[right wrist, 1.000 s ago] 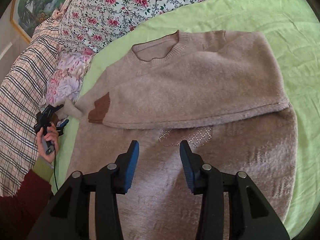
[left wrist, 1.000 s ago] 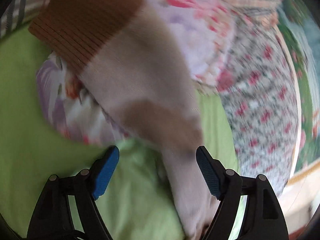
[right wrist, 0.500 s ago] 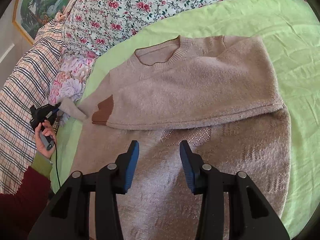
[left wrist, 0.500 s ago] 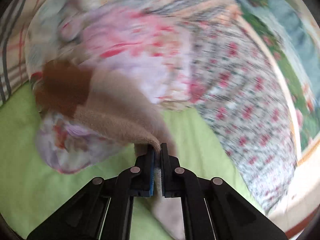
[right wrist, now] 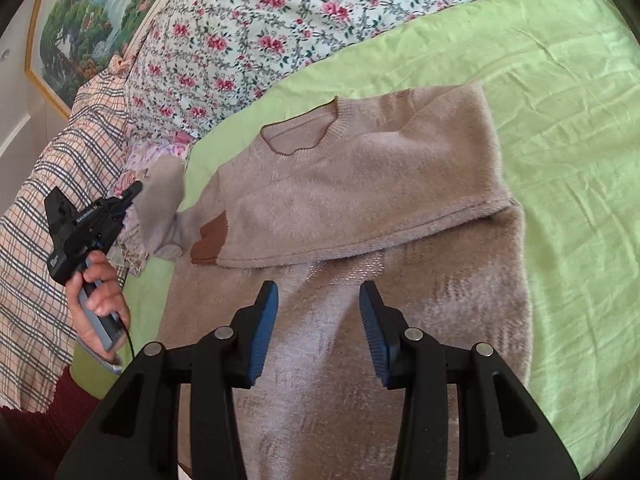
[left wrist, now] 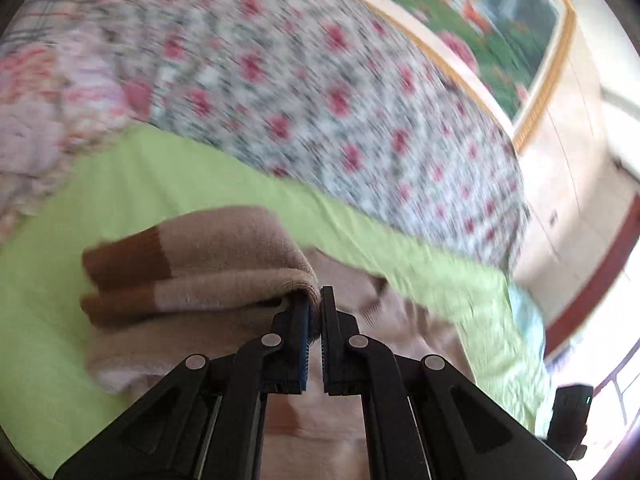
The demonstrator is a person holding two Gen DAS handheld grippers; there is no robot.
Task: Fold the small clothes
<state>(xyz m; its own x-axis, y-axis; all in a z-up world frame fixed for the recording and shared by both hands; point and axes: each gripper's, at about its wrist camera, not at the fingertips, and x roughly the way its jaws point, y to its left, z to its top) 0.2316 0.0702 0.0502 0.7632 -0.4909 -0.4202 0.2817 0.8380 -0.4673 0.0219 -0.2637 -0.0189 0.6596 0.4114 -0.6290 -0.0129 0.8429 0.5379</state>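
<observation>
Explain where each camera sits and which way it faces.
Left wrist: on the left tool, low over the bed, facing pillows; tool shut on the sleeve; no hand shows.
Right wrist: on the right tool, open, above the sweater; the left hand shows.
Shared: sweater, sleeve, bed, left tool.

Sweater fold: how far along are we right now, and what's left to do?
Done: one side of the sweater already lies folded across the body, its brown cuff on top. In hand: the left gripper is shut on the other sleeve, lifted off the green sheet. The right gripper hovers open. Left: lay that sleeve across, then fold the lower body up.
</observation>
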